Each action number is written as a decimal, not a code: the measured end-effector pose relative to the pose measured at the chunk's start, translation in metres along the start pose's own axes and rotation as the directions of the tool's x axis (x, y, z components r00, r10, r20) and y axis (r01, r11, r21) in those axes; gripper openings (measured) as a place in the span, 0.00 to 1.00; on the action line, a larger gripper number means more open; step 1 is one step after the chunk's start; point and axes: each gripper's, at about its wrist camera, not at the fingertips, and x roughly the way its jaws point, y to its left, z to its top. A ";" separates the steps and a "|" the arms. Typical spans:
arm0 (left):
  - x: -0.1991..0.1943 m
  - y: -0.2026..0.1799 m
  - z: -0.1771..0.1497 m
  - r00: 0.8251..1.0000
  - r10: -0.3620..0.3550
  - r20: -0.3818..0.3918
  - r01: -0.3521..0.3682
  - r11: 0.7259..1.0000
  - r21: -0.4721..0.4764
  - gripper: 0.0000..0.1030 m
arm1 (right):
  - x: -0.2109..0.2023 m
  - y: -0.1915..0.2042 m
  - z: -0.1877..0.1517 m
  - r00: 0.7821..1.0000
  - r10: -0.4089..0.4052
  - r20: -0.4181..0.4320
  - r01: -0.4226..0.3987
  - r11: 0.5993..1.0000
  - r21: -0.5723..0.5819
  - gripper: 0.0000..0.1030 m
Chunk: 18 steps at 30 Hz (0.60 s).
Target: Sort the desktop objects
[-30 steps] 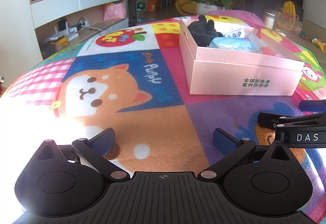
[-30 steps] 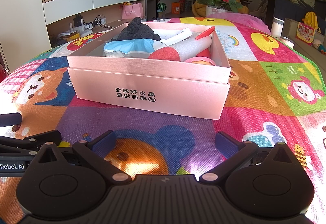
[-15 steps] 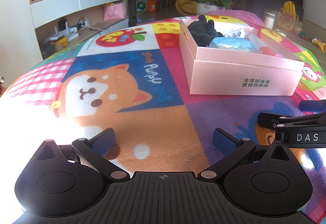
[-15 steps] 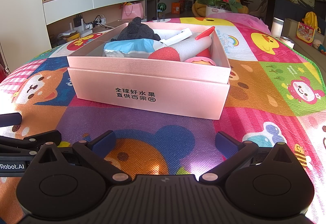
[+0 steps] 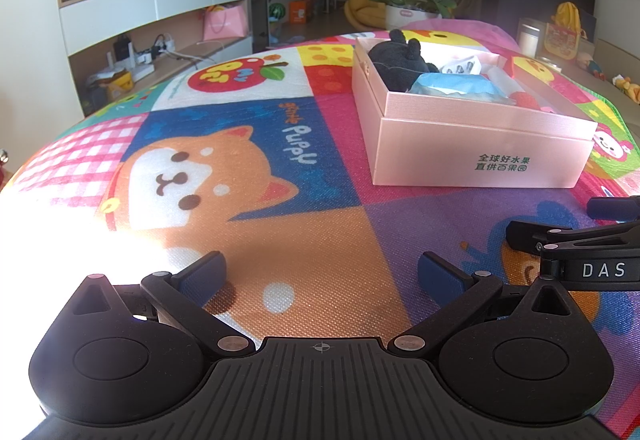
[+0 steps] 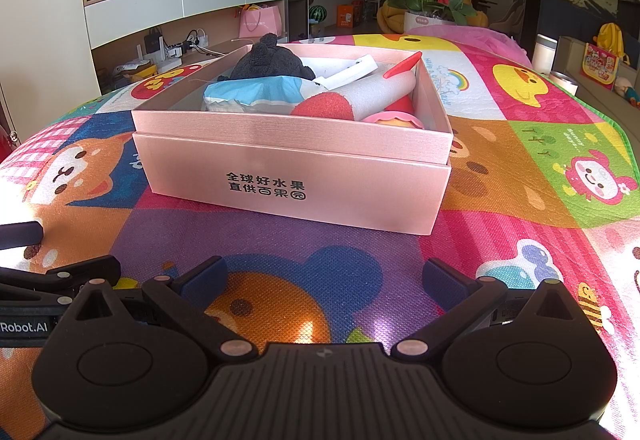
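Beyond both grippers' spread, empty fingers (image 6: 202,278) sits the filled pink box (image 6: 296,171).

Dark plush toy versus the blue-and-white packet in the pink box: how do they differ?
The dark plush toy is charcoal, fuzzy and rounded, rising above the rim at the far left end. The blue-and-white packet is smooth, crinkled and flatter, lying nearer the front wall. Both sit inside the pink box, touching, with neither gripper holding them.
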 end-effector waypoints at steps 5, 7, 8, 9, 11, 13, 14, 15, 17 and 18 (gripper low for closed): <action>-0.001 0.001 0.000 1.000 0.002 0.000 -0.002 1.000 0.002 1.00 | 0.000 0.000 0.000 1.000 0.000 0.000 0.000 1.000 0.000 1.00; -0.001 0.000 0.000 1.000 0.000 0.000 0.000 1.000 0.000 1.00 | 0.000 0.000 0.000 1.000 0.000 0.000 0.000 1.000 0.000 1.00; -0.001 0.001 0.000 1.000 0.001 0.000 -0.001 1.000 0.002 1.00 | 0.000 0.000 0.000 1.000 0.000 0.000 0.000 1.000 0.000 1.00; -0.001 0.001 0.000 1.000 0.001 0.000 -0.001 1.000 0.002 1.00 | 0.000 0.000 0.000 1.000 0.000 0.000 0.000 1.000 0.000 1.00; -0.001 0.000 -0.001 1.000 0.004 0.001 -0.004 1.000 0.005 1.00 | 0.000 0.000 0.000 1.000 0.000 0.000 0.000 1.000 0.000 1.00; -0.001 0.001 -0.001 1.000 0.003 0.001 -0.003 1.000 0.002 1.00 | 0.000 0.000 0.000 1.000 0.000 0.000 0.000 1.000 0.000 1.00; -0.001 0.000 0.000 1.000 0.001 0.001 -0.001 1.000 0.000 1.00 | 0.000 0.000 0.000 1.000 0.000 0.000 0.000 1.000 0.000 1.00; -0.001 0.001 0.000 1.000 -0.001 0.001 0.001 1.000 -0.003 1.00 | 0.000 0.000 0.000 1.000 0.000 0.000 0.000 1.000 0.000 1.00; -0.001 0.000 0.001 1.000 -0.003 0.000 0.003 1.000 -0.006 1.00 | 0.000 0.000 0.000 1.000 0.000 0.000 0.000 1.000 0.000 1.00; -0.001 0.000 0.001 1.000 -0.003 -0.001 0.003 1.000 -0.005 1.00 | 0.000 0.000 0.000 1.000 0.000 0.000 0.000 1.000 0.000 1.00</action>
